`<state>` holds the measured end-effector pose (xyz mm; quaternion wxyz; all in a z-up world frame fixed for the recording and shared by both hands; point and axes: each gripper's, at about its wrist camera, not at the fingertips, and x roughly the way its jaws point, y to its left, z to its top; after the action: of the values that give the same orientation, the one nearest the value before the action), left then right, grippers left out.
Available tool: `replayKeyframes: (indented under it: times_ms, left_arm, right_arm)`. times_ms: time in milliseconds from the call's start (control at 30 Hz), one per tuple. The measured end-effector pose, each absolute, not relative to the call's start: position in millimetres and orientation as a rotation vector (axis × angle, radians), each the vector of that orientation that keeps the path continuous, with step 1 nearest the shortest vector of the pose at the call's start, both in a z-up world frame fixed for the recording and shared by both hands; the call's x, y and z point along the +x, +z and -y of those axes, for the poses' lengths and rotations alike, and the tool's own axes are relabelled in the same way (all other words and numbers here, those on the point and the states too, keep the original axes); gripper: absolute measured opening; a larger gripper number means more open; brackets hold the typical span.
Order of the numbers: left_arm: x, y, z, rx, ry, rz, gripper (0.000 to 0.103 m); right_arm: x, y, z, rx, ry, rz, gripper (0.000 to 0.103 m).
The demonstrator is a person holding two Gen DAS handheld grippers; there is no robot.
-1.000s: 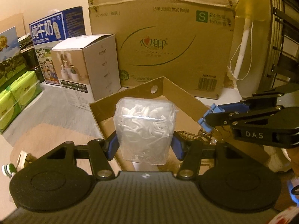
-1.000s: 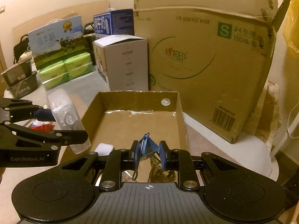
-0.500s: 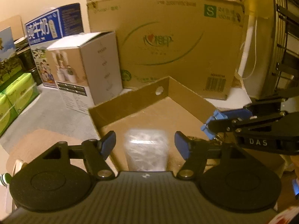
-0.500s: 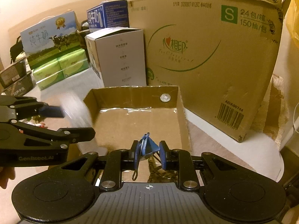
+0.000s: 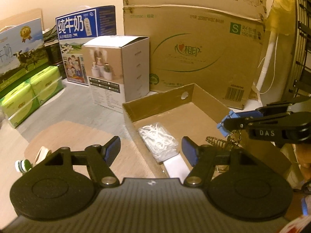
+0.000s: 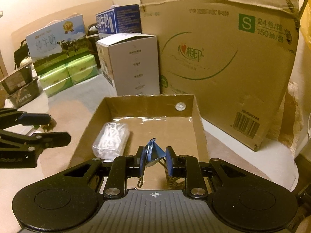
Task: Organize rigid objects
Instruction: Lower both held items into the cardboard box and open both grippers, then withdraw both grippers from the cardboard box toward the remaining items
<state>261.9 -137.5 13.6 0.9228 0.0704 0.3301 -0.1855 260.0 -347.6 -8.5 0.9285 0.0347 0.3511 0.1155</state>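
Cluttered tabletop, cartons behind. Shallow cardboard tray [image 6: 196,116] holds clear floss-pick box [image 6: 111,140] at 9 o'clock. Left gripper [image 5: 151,151] fingers apart, empty. Right gripper [image 6: 155,158] clamped on blue keychain [image 6: 153,151]; likely drop it in tray next.

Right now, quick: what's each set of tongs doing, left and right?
Left tongs: open, holding nothing; the clear box of white picks lies in the cardboard tray.
Right tongs: closed on a blue binder clip.
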Motion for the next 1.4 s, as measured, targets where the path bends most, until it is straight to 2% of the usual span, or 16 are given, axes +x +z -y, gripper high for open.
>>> replayKeyframes:
  times_ms: [233,300,400,1000,1167,1400]
  left_arm:
    - [256,14,131,0.138,-0.37,-0.68,0.066]
    - [251,14,129,0.137,-0.368,-0.681,0.066]
    - [240,14,123,0.125,-0.355,-0.687,0.066]
    - [131,21,52,0.032,-0.207,-0.724,0.07]
    - [108,25,26,0.022,-0.153,-0.727,0.074]
    - [87,29,0,0.025,-0.083,-0.723,0.082]
  right_arm:
    - [262,-5,348,0.112,0.242,-0.646,0.025]
    - [260,-3,352,0.134,0.225,-0.639,0.039]
    - [251,-1,356,0.153,0.194,-0.645,0.049]
    - [117,27,320,0.204,0.163,-0.599,0.07]
    - [88,25,302,0.229,0.184,-0.607,0.079]
    - [66,25,281,0.217,0.214,-0.629,0.082]
